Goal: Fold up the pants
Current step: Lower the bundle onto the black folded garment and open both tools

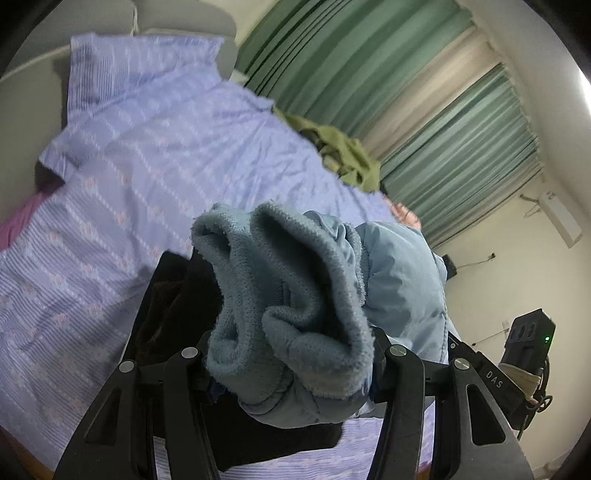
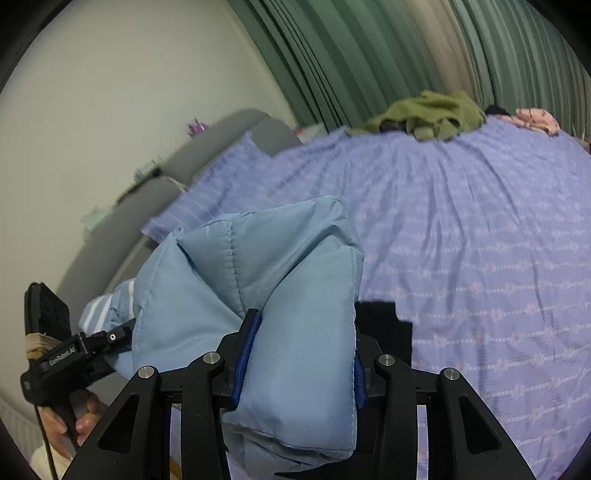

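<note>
**Both grippers clamped on the padded blue pants above the bed**

Jaws on both tools are closed on cloth. Left gripper (image 1: 291, 354) pinches a bunched end of the light blue quilted pants with fleecy lining (image 1: 295, 295), the lining turned outward and spilling over the black fingers toward the camera. Behind that bundle, in the left wrist view, a black folded cloth (image 1: 173, 302) lies on the lilac patterned bedsheet (image 1: 147, 147), with a matching lilac pillow (image 1: 140, 62) at the grey headboard (image 1: 207, 18) further back. An olive green crumpled garment (image 1: 343, 151) sits at the far edge of the bed, in front of the green pleated curtains (image 1: 369, 55).

Right gripper (image 2: 299, 354) grips a smooth, stitched fold of the same pants (image 2: 280, 280) between its blue pads (image 2: 249, 350), which press into the padding on either side. The pants hang between the two tools, held up off the sheet. At the left of the right wrist view, a hand (image 2: 70, 421) holds the handle of the other tool. A pink item (image 2: 535, 118) lies beside the olive garment at the far side of the bed.
</note>
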A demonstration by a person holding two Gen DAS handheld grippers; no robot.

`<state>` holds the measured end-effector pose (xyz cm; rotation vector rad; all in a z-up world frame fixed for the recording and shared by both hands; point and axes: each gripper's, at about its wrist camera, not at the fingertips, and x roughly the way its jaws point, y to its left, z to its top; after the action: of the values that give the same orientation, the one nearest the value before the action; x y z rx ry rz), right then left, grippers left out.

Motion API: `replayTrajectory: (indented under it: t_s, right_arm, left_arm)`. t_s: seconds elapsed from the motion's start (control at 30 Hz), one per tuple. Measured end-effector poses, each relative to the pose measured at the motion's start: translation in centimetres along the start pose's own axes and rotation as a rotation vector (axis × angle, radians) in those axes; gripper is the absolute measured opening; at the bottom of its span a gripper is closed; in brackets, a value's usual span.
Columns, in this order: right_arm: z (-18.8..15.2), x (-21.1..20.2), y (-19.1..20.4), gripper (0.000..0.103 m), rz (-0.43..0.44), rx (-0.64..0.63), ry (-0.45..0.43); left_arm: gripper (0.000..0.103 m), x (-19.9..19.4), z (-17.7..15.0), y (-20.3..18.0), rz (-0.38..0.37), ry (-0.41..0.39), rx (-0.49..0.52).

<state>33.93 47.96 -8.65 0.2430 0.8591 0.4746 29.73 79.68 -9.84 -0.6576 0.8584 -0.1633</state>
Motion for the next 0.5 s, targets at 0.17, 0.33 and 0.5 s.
replayTrajectory:
  t_s: [0.17,0.33,0.5]
  right_arm:
    - [-1.8,3.5,-1.5,0.042,-0.047,0.015,0.081]
    - [-3.8,5.6,-2.7,0.042,-0.114,0.008,0.154]
    - [-4.3,6.2,-1.9,0.045,-0.167,-0.046,0.166]
  left_arm:
    - [0.055,3.0,-1.1,2.0,0.03,0.047,0.008]
    - [0.064,5.0,-2.4,3.8,0.087,0.118,0.007]
    - [0.079,4.8,-2.6,4.3,0.249,0.126,0.128]
